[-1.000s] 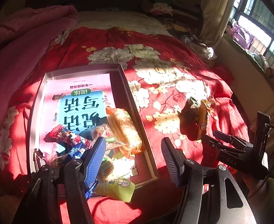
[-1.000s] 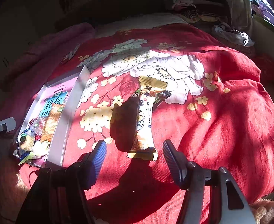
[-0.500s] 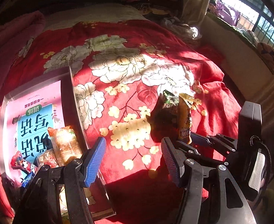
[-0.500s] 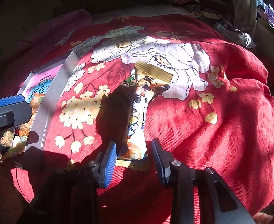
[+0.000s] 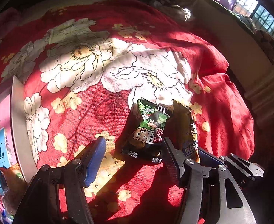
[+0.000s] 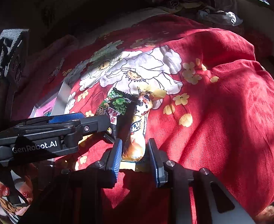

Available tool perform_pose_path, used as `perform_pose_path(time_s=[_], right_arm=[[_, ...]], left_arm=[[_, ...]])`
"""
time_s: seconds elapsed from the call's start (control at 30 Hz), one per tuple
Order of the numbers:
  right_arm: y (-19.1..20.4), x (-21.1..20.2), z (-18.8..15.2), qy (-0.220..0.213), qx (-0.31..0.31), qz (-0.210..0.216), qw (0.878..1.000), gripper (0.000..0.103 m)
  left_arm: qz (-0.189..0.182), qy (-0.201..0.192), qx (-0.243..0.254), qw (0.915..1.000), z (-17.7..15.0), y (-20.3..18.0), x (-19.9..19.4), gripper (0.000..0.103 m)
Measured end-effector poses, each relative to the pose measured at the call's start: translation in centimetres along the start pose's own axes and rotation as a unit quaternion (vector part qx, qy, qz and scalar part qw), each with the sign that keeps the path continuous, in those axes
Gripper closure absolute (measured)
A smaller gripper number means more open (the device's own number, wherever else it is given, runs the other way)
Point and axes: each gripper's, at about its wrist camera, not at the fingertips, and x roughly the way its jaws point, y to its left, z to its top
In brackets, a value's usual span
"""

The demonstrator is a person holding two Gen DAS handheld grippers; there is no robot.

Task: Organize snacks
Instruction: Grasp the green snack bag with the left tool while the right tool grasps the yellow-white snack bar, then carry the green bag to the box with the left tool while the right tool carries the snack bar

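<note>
Under my jaws a bed's red flowered quilt (image 5: pixel 107 102) is carrying a green snack packet (image 5: pixel 148 128) beside a yellow snack packet (image 6: pixel 137 130), and a grey tray (image 5: pixel 18 123) is lying at its left.

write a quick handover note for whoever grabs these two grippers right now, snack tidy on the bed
Right gripper: jaws have just closed on the near end of the long yellow snack pack, which lies on the red floral bedspread.
Left gripper: open, empty, poised at the green-and-black snack packet, which lies beside the yellow one.
Grey tray at far left already holds several snacks.
Left to do: carry the yellow pack to the tray, then grasp and move the green packet.
</note>
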Motion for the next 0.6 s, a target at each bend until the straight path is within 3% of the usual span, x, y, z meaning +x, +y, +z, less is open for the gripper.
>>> perform_pose_path(time_s=[0.2, 0.3, 0.37, 0.6], right_arm=[[-0.3, 1.3, -0.1, 0.021, 0.005, -0.003, 1.000, 0.075], [-0.2, 1.8, 0.0, 0.025, 0.004, -0.007, 1.000, 0.074], [-0.2, 2.1, 0.2, 0.026, 0.001, -0.007, 1.000, 0.074], [-0.4, 2.6, 0.8, 0.026, 0.018, 0.060, 0.998, 0.076]], left_arm=[[-0.004, -0.002, 0.010, 0.9999, 1.0, -0.5, 1.4, 0.041], [-0.017, -0.005, 0.009, 0.9998, 1.2, -0.4, 1.6, 0.066], [-0.020, -0.005, 0.012, 0.9997, 1.1, -0.5, 1.6, 0.068], [-0.050, -0.013, -0.016, 0.9985, -0.3, 1.0, 0.2, 0.074]])
